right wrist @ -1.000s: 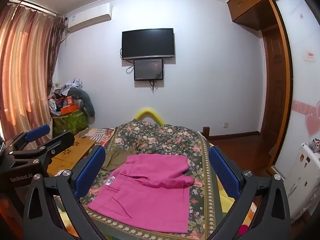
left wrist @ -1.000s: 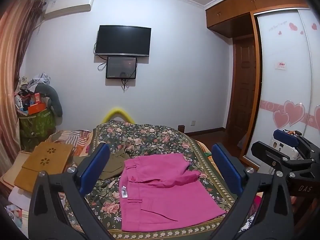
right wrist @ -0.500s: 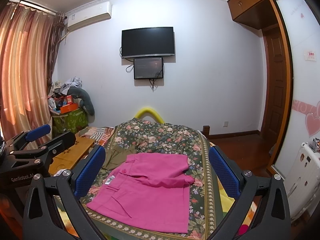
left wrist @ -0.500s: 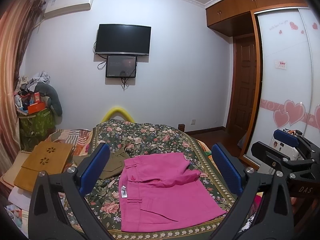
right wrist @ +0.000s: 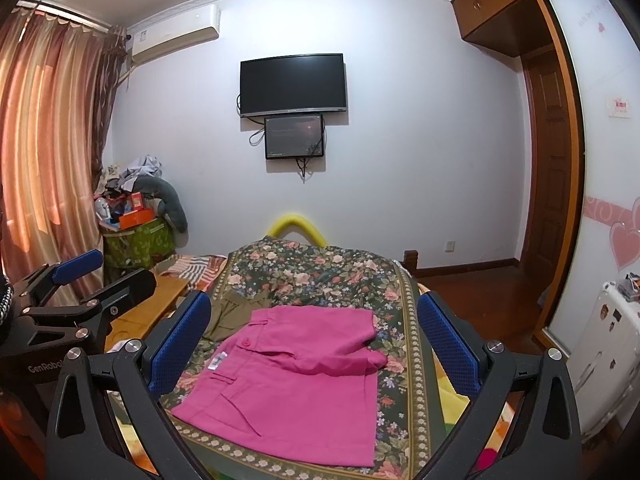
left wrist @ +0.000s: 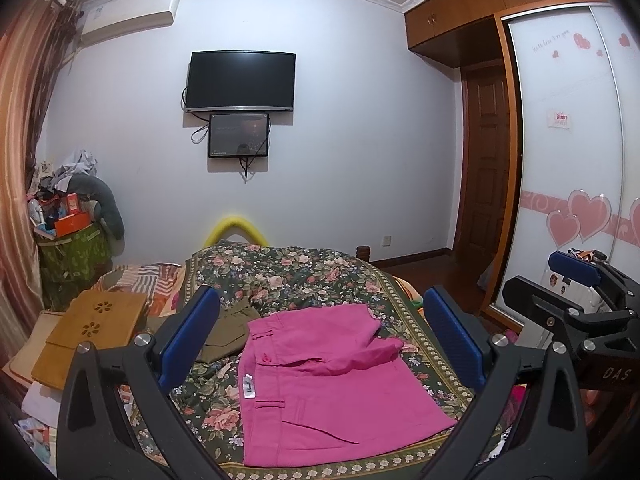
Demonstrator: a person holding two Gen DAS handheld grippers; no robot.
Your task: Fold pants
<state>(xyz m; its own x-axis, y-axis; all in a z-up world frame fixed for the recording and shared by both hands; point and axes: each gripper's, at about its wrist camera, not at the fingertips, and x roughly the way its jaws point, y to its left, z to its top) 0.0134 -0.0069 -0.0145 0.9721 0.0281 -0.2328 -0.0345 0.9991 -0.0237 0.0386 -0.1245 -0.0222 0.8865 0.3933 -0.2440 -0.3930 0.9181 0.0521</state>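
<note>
At the left of both views a green fabric bin (left wrist: 74, 254) stands against the wall, piled above its rim with loose things — an orange box (left wrist: 72, 222), a smaller red carton with print too small to read, crumpled grey clothing on top, and a grey curved pillow (left wrist: 105, 208) draped over its right side.

Readable writing is scarce. The right tongs, seen at the right edge of the left wrist view, carry the letters "DAS" on the body; the left tongs, at the lower left of the right wrist view, show "GenRobo" before the edge cuts the word off. The white wardrobe door (left wrist: 560, 160) at the right has pink hearts and a line of script at its top, too faint to read, plus a small pink card. The pink pants (left wrist: 320, 380) have a white tag at the waistband; its print cannot be made out.

Those pants lie folded in the lower centre of both views, on a floral bedspread (left wrist: 312, 276), with an olive garment (left wrist: 228, 334) touching their upper left corner. The left tongs (left wrist: 320, 344) stand wide open above them, holding nothing; the right tongs (right wrist: 314, 344) are likewise spread apart and empty. A black television (left wrist: 240, 80) hangs on the wall, a smaller screen (left wrist: 239, 136) just below it.
</note>
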